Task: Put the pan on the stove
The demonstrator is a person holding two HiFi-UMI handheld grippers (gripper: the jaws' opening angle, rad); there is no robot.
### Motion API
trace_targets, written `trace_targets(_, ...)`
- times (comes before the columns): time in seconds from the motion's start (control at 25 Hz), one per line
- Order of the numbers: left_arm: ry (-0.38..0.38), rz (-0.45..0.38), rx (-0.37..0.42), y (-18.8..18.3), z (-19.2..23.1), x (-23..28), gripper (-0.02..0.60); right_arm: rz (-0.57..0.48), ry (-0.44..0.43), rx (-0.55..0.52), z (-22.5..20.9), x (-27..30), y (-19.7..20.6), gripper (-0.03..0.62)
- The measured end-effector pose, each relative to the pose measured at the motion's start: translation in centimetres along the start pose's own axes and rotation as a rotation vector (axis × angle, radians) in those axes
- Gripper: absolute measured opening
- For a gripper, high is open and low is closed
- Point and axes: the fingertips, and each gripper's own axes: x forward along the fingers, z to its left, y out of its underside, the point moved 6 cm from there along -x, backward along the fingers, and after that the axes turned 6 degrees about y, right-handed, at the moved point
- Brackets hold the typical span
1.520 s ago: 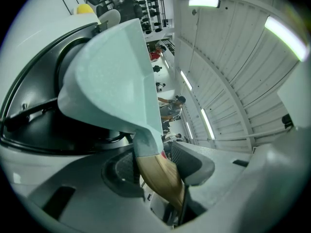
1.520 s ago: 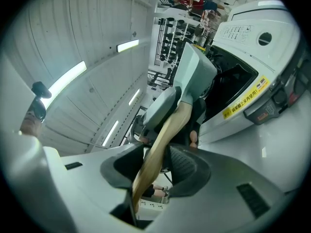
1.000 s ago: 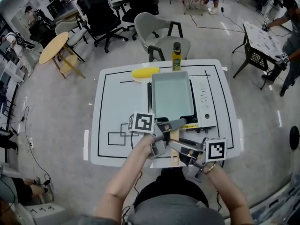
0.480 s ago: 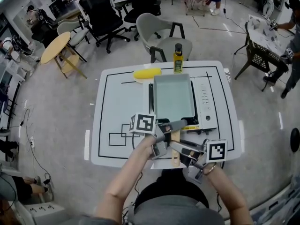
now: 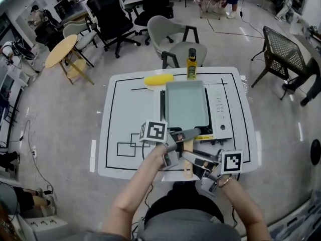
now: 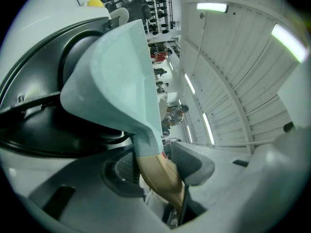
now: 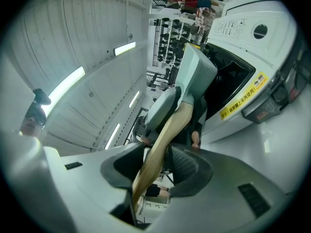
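Almost nothing is moving on the table (image 5: 125, 119). Compared with a second ago the whole view is only drifting a little, and the people at the upper right are slipping toward the frame's edge. The pan (image 5: 186, 104) and both grippers are staying put.

The pale rectangular pan is lying over the black burner of the stove (image 5: 219, 109), right of the frame's centre. Its wooden handle (image 5: 187, 154) is reaching down toward the lower middle. The left gripper (image 5: 181, 144) is coming in from the left and clamping the handle near the pan. The right gripper (image 5: 190, 163) is coming in from the lower right and clamping the handle's free end. In the left gripper view the handle (image 6: 158, 174) is sitting between the pads with the pan (image 6: 121, 76) looming above. The right gripper view is showing the same handle (image 7: 165, 140) pinched in the same way.

The placing seems all but done. I cannot tell whether the pan's base is resting fully on the burner.

- Keep the pan level and centred while letting its weight settle.
- Let go with one gripper first, probably the right, while the other is steadying the handle.
- Spread the jaws well clear before drawing back, so the pan is not dragged toward the table's near edge.
- Keep clear of the bottle (image 5: 191, 63) at the table's upper edge.
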Motion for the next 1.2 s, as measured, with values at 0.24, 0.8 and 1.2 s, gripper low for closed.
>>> trace_targets(0.24,-0.001,-0.002,-0.006,0.0,0.0,0.0,0.173,0.004,-0.003,0.003,0.0,0.0,0.0,0.155)
trace_targets(0.8,-0.007,-0.006,-0.015,0.0,0.0,-0.1,0.173,0.022,0.022,-0.061,0.4,-0.4,0.0,0.187)
trace_targets(1.2,-0.011,-0.009,-0.013,-0.1,0.1,0.1,0.173,-0.065,0.141,-0.198,1.0,-3.1,-2.6,0.173)
